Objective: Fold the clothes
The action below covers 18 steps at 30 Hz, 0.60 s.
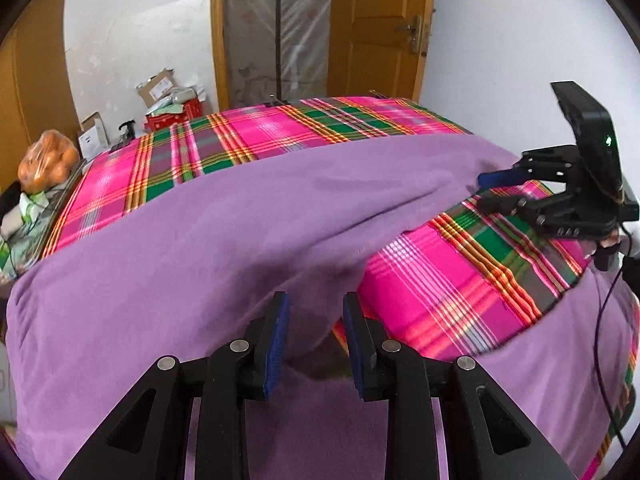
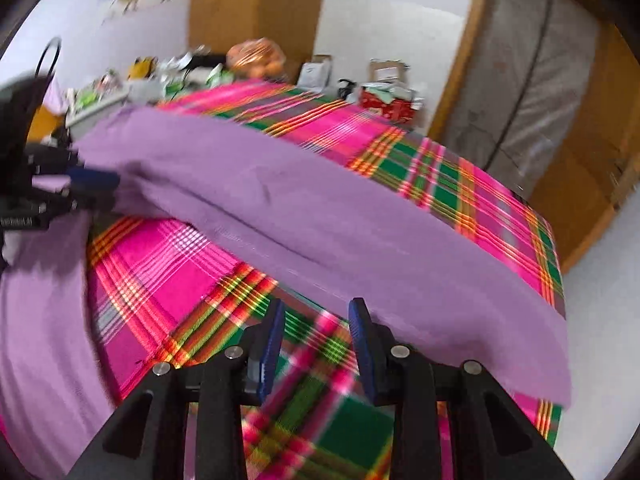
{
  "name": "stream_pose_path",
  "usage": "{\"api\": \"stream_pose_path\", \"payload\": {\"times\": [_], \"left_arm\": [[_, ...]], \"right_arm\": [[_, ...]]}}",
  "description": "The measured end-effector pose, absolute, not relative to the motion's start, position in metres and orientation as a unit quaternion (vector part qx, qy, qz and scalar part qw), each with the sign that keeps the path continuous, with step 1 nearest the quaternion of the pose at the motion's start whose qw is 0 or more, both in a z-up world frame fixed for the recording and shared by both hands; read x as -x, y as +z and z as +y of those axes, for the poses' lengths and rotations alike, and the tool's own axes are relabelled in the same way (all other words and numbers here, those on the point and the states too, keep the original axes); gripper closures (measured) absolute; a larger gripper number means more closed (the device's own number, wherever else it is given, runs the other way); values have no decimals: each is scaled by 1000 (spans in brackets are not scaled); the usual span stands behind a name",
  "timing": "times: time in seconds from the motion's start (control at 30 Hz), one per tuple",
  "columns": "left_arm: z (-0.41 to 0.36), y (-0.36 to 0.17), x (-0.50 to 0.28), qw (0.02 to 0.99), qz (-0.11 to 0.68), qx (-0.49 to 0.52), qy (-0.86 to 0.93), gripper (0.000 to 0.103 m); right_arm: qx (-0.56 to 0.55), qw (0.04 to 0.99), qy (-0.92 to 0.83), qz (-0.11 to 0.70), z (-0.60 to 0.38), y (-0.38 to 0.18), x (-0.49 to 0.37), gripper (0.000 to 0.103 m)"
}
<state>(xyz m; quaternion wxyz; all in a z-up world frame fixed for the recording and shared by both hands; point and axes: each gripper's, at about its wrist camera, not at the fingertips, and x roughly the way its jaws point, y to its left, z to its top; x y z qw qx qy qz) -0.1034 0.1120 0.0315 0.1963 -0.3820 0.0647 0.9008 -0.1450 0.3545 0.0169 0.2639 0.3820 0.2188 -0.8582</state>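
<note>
Black left gripper point(image 1: 316, 340) with blue pads nearest lens, jaws apart, purple fleece garment point(image 1: 200, 240) rising between pads; whether pads press it, cannot tell. Garment lies in long folded band across pink-green plaid bedcover point(image 1: 452, 280). Black right gripper point(image 2: 316, 344) hangs over bare plaid, jaws spread, nothing between, purple edge just beside right pad. Wooden door point(image 1: 376, 28) behind.

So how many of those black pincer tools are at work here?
2. The left tool is at the near side of the purple cloth. The right tool is over the plaid bedcover, beside the cloth. No others show.
</note>
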Motion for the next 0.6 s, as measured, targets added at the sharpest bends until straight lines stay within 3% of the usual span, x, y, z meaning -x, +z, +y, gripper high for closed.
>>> {"api": "stream_pose_path", "payload": {"times": [0.37, 0.4, 0.53, 0.57, 0.6], "left_arm": [[112, 20, 125, 214, 44, 399, 891, 74], [113, 17, 128, 215, 42, 409, 886, 74], [119, 17, 129, 207, 53, 408, 888, 74], [121, 17, 129, 203, 61, 406, 889, 74], [122, 17, 127, 202, 66, 404, 890, 81]], "right_arm": [[-383, 288, -847, 231, 339, -3, 164, 68], [-390, 292, -844, 224, 338, -3, 167, 71], [-409, 296, -836, 213, 330, -4, 172, 100], [-411, 292, -836, 219, 325, -4, 171, 101], [-412, 287, -835, 224, 323, -4, 169, 101]]}}
